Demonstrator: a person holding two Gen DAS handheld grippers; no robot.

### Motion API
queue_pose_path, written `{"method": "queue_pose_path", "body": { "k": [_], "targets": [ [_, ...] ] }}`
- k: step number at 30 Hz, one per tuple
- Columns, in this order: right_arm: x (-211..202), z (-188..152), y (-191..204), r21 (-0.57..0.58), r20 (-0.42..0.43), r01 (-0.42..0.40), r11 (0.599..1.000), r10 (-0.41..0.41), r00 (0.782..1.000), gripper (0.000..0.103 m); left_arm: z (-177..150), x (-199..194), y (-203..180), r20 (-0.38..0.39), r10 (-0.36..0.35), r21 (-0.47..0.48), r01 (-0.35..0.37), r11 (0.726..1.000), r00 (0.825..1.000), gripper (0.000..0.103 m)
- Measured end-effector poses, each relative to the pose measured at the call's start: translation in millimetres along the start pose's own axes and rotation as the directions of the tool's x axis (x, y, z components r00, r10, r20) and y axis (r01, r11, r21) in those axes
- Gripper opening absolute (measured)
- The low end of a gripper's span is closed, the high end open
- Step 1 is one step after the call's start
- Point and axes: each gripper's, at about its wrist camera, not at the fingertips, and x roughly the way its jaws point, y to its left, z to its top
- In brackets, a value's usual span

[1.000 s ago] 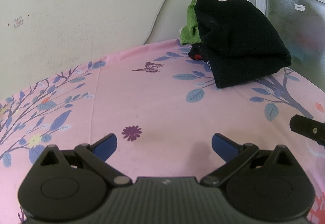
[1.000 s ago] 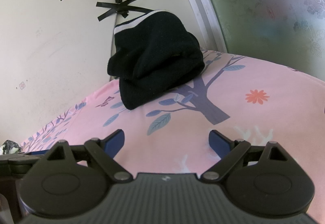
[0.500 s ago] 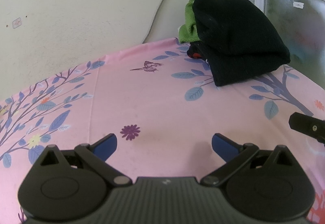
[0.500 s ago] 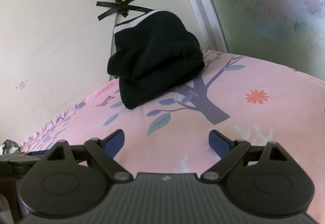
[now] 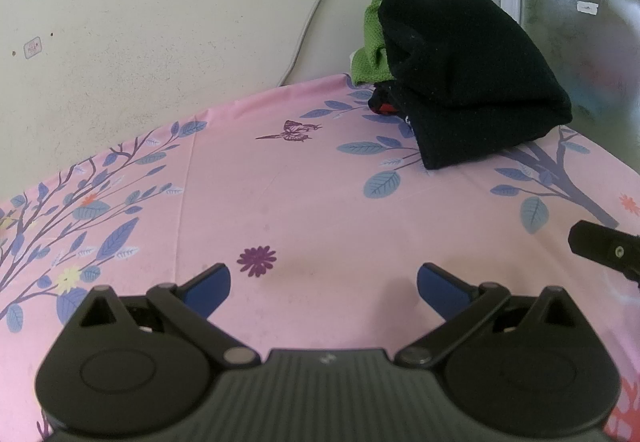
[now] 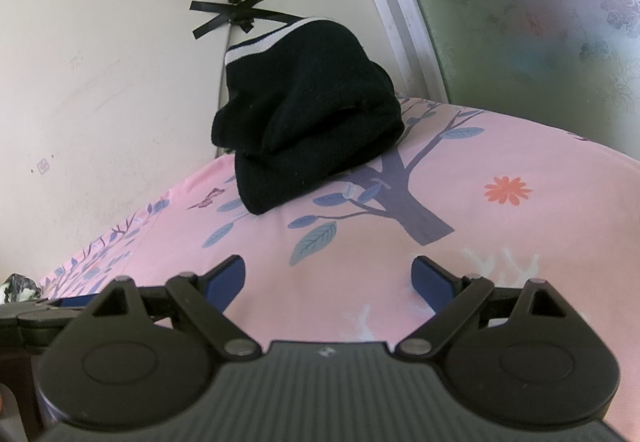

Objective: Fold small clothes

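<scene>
Clothes (image 5: pixel 460 81) stacked folded at cloth's (image 5: pixel 320 201) far corner by wall. Left gripper (image 5: pixel 323 284) and right gripper (image 6: pixel 328 276) both fingers apart, empty, over pink cloth.

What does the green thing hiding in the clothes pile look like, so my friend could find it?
Start at the pink flowered cloth and go to its far corner by the wall. A pile of folded clothes sits there, topped by a big black garment. The green cloth peeks out behind it, the only bright green piece.
</scene>
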Motion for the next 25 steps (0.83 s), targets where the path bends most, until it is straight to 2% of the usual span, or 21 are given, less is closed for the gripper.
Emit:
{"method": "queue_pose_path", "body": {
  "k": [20,25],
  "targets": [
    [0.1,0.4,0.0,0.000,0.000,0.000,1.000,0.000,1.000,0.087,0.6,-0.2,-0.8,0.003,0.001,0.014,-0.001,1.000,1.000,0.103],
    [0.3,0.5,0.0,0.000,-0.001,-0.001,1.000,0.001,1.000,0.087,0.8,-1.2,0.0,0.004,-0.023,0.010,0.023,1.000,1.000,0.103]
  ]
}}
